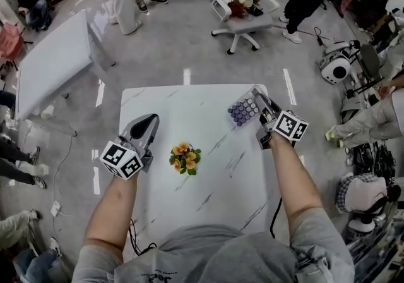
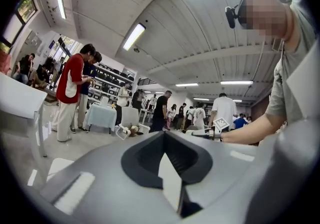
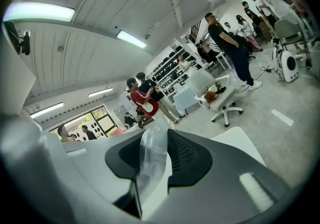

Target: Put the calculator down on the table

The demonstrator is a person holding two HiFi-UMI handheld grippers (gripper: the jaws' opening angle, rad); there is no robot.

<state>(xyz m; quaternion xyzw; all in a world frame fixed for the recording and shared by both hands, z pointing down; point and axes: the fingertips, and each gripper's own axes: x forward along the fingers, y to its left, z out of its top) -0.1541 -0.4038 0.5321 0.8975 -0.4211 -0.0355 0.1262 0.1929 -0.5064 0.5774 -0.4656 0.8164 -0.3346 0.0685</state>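
Observation:
My right gripper (image 1: 259, 98) is shut on the calculator (image 1: 243, 111), a flat pad with rows of purple-grey keys. It grips the pad by its right edge, over the far right corner of the white marble table (image 1: 214, 180). In the right gripper view the calculator (image 3: 151, 155) shows edge-on as a clear strip pinched between the dark pads of the right gripper (image 3: 156, 144). My left gripper (image 1: 150, 120) is over the table's left edge, jaws together with nothing in them. In its own view the left gripper (image 2: 165, 157) points level across the room.
A small bunch of orange flowers (image 1: 185, 157) stands at the table's middle, between my two arms. Beyond the table is a white office chair (image 1: 238, 10) with things on its seat. Another white table (image 1: 53, 60) stands at the left. People stand around the room.

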